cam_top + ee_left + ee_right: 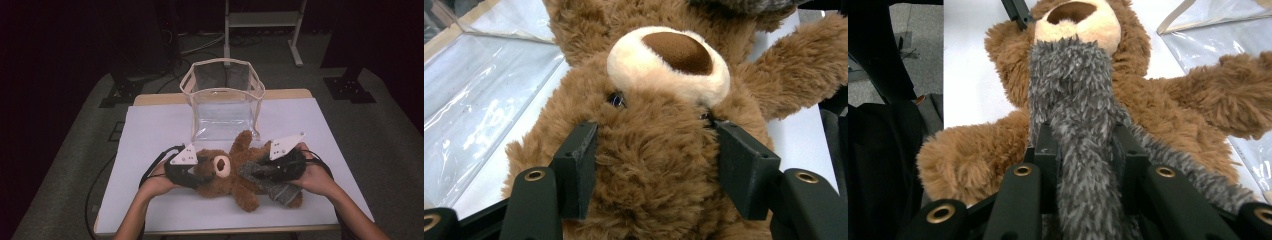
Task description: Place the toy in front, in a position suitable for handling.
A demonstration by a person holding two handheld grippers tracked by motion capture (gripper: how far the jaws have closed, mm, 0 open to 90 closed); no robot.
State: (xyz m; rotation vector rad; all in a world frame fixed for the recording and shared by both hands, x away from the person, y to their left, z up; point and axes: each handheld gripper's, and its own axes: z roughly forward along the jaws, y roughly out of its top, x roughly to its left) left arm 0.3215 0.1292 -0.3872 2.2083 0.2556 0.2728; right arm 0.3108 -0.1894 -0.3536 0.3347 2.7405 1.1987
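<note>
Teddy bear [232, 176]: lay on its back on the white table cover [150, 130], near the front edge, just in front of the clear bag; head toward the left gripper, legs toward the right; one arm raised toward the bag, touching or nearly touching its base.
Muzzle [669, 62]: cream with a brown nose, pointed up; one dark eye [616, 99] seen beside it in the left gripper view.
Grey scarf [1075, 115]: fuzzy, draped along the bear's chest from under the muzzle down toward the right gripper; loose end spread over the bear's lower body in the high view.
Left gripper [654, 167]: jaws set fairly wide, pressed against both sides of the bear's head behind the muzzle, fur bulging between them; held the head.
Right gripper [1083, 155]: jaws narrow, pinched on the scarf, the grey pile squeezed between the two pads above the bear's belly.
Hands: left hand [157, 182] and right hand [315, 177] came in from the bottom of the high view, each wrapped round its gripper, a grey three-cornered plate on top of each.
Clear bag [222, 100]: transparent, cream-trimmed, stood upright and open-topped at the back middle of the table, apart from both grippers.
Table [280, 94]: wooden edge visible behind the white cover; grey floor around it.
</note>
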